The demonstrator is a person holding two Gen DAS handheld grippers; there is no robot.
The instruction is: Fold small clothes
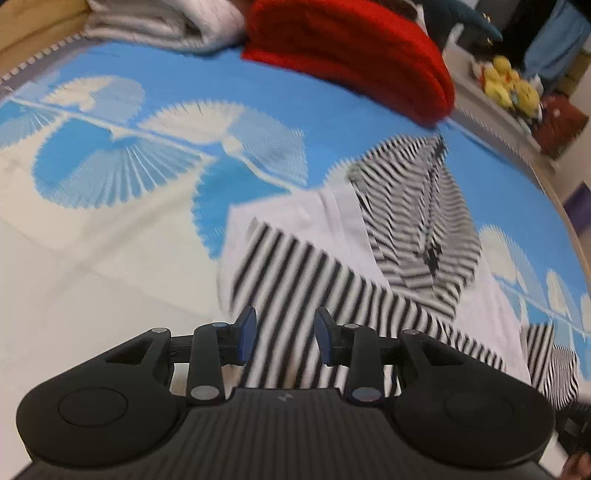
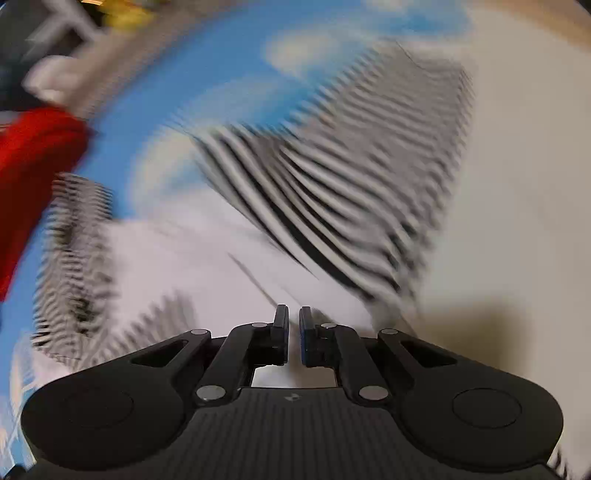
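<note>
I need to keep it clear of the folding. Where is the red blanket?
In the left wrist view the red blanket lies at the top centre on the blue sheet, beyond the striped garment.

The left gripper [image 1: 285, 334], jaws apart and empty, hangs over a striped garment [image 1: 332, 273] on a blue-and-white bedspread [image 1: 147, 110].

The pale left part of the bedsheet [image 1: 92, 258] lies bare, open for a gripper. The striped garment [image 1: 332, 288] covers the middle; a folded red blanket [image 1: 351, 55] and white towels [image 1: 155, 22] block the far edge.
</note>
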